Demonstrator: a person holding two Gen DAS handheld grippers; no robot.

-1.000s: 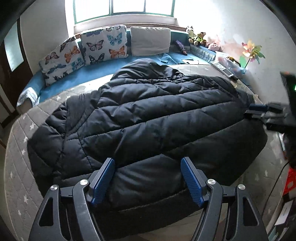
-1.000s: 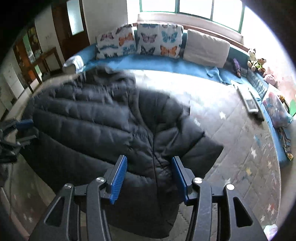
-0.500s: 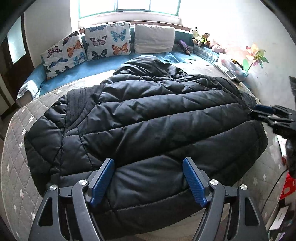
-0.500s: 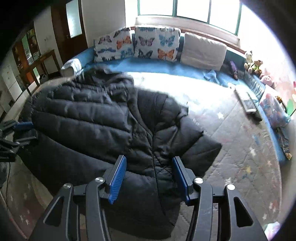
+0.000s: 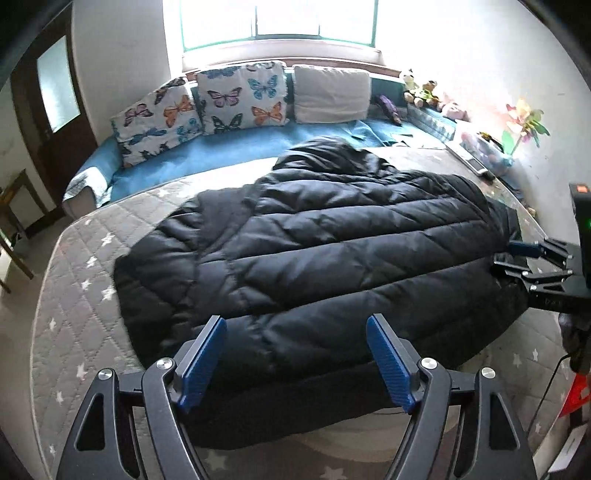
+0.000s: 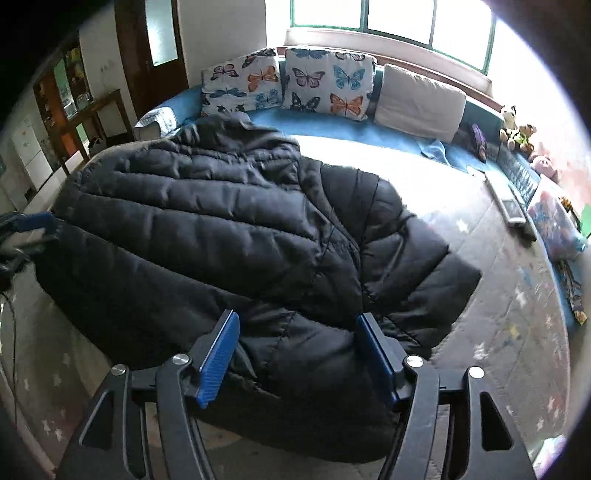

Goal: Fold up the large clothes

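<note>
1. Jacket (image 5: 332, 258): black, quilted, spread flat across the mattress (image 5: 85, 295); its hood end points toward the pillows (image 5: 240, 98). One sleeve (image 6: 417, 266) lies out to the side.
2. Left hand-held gripper (image 5: 297, 358): jaws wide apart, nothing between the blue pads (image 5: 201, 360); it hovers over the jacket's near hem.
3. Right hand-held gripper (image 6: 299, 354): jaws wide apart, gripping nothing, over the jacket's near edge by the sleeve. In the left view it sits at the jacket's far-right edge (image 5: 535, 266).
4. Mattress: grey, quilted, with star print, bordered by a blue cushion (image 5: 229, 155).
5. Beyond: stuffed toys (image 6: 517, 129) beside the window (image 6: 388, 18).
</note>
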